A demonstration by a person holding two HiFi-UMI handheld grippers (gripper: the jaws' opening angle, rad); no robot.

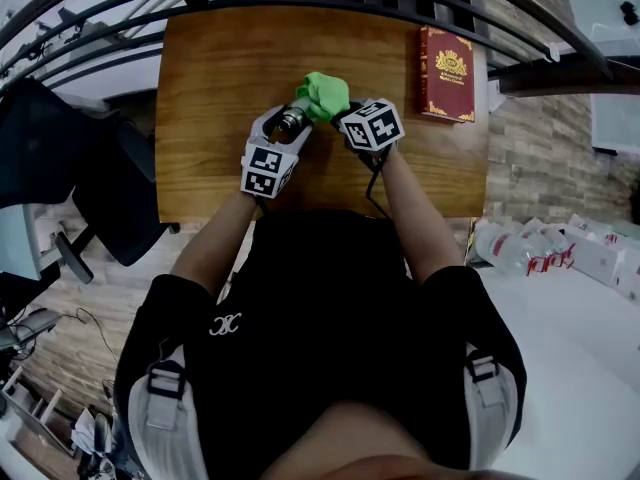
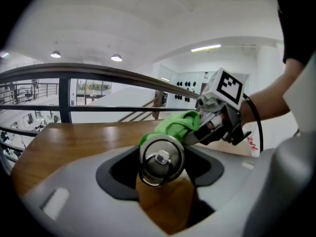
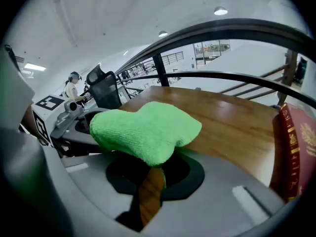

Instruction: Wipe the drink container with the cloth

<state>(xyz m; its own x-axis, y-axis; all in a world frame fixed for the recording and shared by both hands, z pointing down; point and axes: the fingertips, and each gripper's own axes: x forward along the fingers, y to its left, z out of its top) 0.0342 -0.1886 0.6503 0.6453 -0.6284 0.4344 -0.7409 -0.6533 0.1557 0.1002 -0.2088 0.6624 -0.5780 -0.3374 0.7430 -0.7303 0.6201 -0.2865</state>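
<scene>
**Cloth at the far end of a gripped steel container**

The metal drink container point(image 1: 292, 121) lies slantwise near the middle of the wooden worktop point(image 1: 210, 88) in the head view, its long axis running from lower left to upper right. That axis runs along the jaws of the left hand-held gripper point(image 1: 287, 128). In the left gripper view the capped end with its wire ring faces the camera and the body points away. The left jaws are closed in on the container's sides and hold it. Whether it rests on the wood or is lifted just clear of it, I cannot tell.

The green cloth point(image 1: 323, 95) sits at the container's far end, in the upper right of that cluster, and appears to touch it. The right hand-held gripper point(image 1: 340, 114) comes in from the right of the frame. Its jaws are pinched together on a fold of the cloth, and the rest bulges out above them, as the right gripper view shows.

The right arm carries the wiper and is the nearer to the unwiped length. The next stroke likely has to run down the long axis, toward the lower left and the left jaws. A red book point(image 1: 447, 73) lies well apart at the upper right.
</scene>
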